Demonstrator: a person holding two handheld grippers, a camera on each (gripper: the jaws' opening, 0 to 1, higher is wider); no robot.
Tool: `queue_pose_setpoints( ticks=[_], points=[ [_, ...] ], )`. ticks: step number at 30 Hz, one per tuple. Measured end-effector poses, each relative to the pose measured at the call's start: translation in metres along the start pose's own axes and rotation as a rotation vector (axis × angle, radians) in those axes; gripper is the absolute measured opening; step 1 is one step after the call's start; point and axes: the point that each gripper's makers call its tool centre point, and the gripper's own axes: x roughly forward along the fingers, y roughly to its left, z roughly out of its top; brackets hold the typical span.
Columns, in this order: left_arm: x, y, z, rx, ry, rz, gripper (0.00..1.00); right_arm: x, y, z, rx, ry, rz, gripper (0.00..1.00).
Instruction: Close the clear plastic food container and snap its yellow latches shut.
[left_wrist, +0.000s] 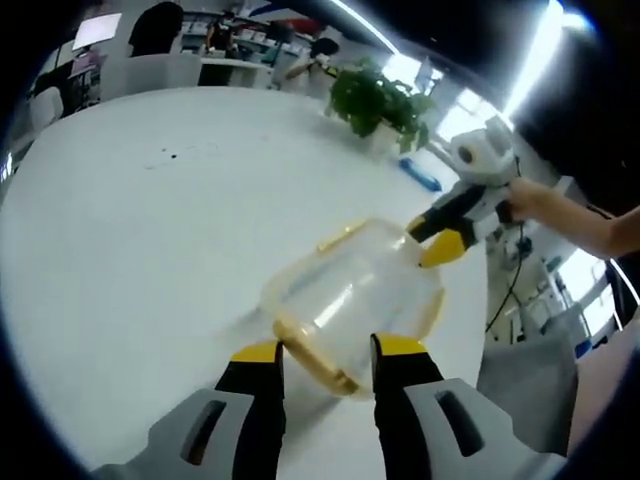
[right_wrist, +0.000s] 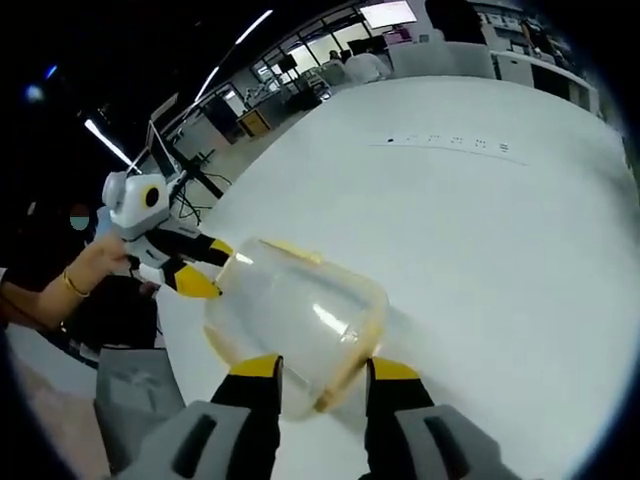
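The clear plastic container (left_wrist: 350, 290) with a yellow rim lies on the white table (left_wrist: 150, 230) between both grippers. My left gripper (left_wrist: 328, 350) is open, and the near yellow latch (left_wrist: 315, 362) sits between its jaws. My right gripper (left_wrist: 432, 240), held by a person's hand (left_wrist: 530, 200), reaches the container's far end from the right. In the right gripper view, the right gripper (right_wrist: 325, 368) is open around the container's (right_wrist: 300, 310) near yellow edge, and the left gripper (right_wrist: 205, 268) touches its far end. A second latch (left_wrist: 340, 237) sticks out on the far side.
A potted green plant (left_wrist: 380, 100) and a small blue object (left_wrist: 420, 175) stand near the table's far edge. A grey chair (left_wrist: 530, 390) stands off the table's right side. Desks and screens fill the room behind.
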Motion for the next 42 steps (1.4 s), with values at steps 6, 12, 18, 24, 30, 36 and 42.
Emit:
queue_pose_setpoints(
  ticks=[6, 12, 18, 24, 30, 36, 42],
  points=[
    [-0.002, 0.0, -0.002, -0.001, 0.001, -0.008, 0.32, -0.001, 0.0, 0.001, -0.006, -0.027, 0.001, 0.3],
    [-0.007, 0.006, 0.001, 0.027, -0.01, 0.035, 0.35, -0.009, 0.0, 0.017, -0.083, -0.075, -0.013, 0.35],
    [-0.015, 0.009, 0.009, 0.06, -0.041, 0.079, 0.38, -0.016, 0.002, 0.033, -0.106, -0.118, -0.022, 0.34],
    [-0.02, 0.006, 0.02, 0.111, -0.069, 0.112, 0.4, -0.016, 0.012, 0.04, -0.119, -0.147, -0.001, 0.34],
    [-0.023, -0.005, 0.028, 0.188, -0.08, 0.122, 0.41, -0.014, 0.021, 0.043, -0.145, -0.152, 0.016, 0.35],
    [-0.021, -0.015, 0.034, 0.285, -0.081, 0.137, 0.44, -0.009, 0.031, 0.046, -0.199, -0.143, 0.039, 0.34],
    [-0.014, -0.029, 0.037, 0.327, -0.077, 0.106, 0.44, -0.006, 0.038, 0.047, -0.245, -0.128, 0.047, 0.34]
  ],
)
